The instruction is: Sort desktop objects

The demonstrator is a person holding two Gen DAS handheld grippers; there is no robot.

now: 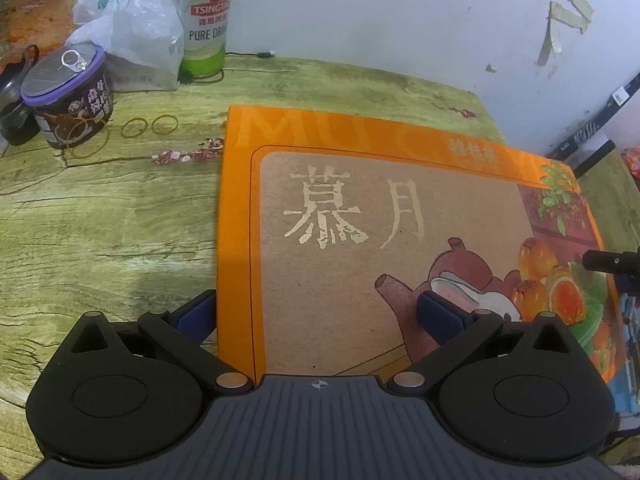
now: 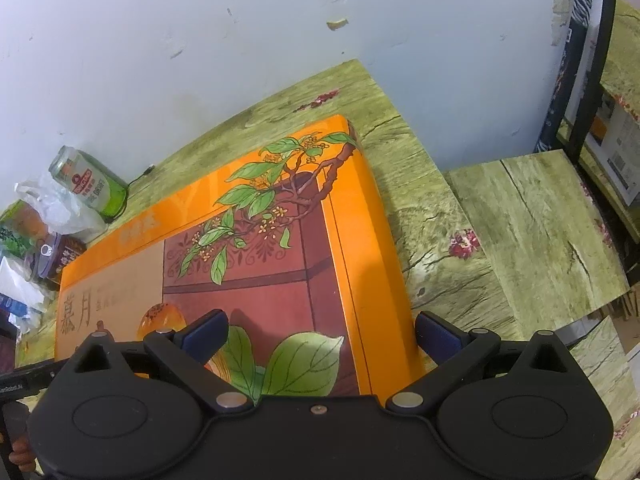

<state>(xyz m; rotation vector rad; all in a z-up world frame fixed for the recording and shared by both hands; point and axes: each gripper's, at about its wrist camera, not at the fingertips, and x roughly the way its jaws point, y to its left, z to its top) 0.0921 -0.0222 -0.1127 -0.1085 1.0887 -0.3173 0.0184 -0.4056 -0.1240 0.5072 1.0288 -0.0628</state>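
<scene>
Big flat orange gift box (image 1: 400, 216) lies lid-up on the bench (image 1: 100, 220), w/ its far edge near the white wall (image 1: 360, 12).

Left gripper (image 1: 320, 312) straddles the box's near-left corner: fingers wide apart, one blue pad (image 1: 196, 314) just off the left edge over bare bench, the other over the lid on the teapot artwork. Can't tell if either pad touches. Nothing gripped.

Right gripper (image 2: 320, 336) does the same at the box's right side: fingers wide, left pad (image 2: 206, 334) over the lid's leaf print, right pad past the orange side wall above the bench. Holding nothing.

Box: rectangular, glossy orange border, matte tan panel w/ gold characters, printed teapot, fruit, leafy branch. Bench surface is a green-yellow wood-grain print w/ small red flower motifs, looks like a film or cloth cover.

Far-left of the box, well apart from it: green-and-silver beer can (image 1: 206, 20), upright by the wall. Beside it a crumpled clear plastic bag (image 1: 132, 32); contents unclear. In front, a small round tub (image 1: 68, 100) w/ purple rim and pull-tab lid, shut. Several thin tan rubber bands (image 1: 150, 125) lie flat next to the tub, one or two against its base.

Right wrist view also shows a lower surface (image 2: 536, 232) w/ the same wood print, right of the bench.
</scene>
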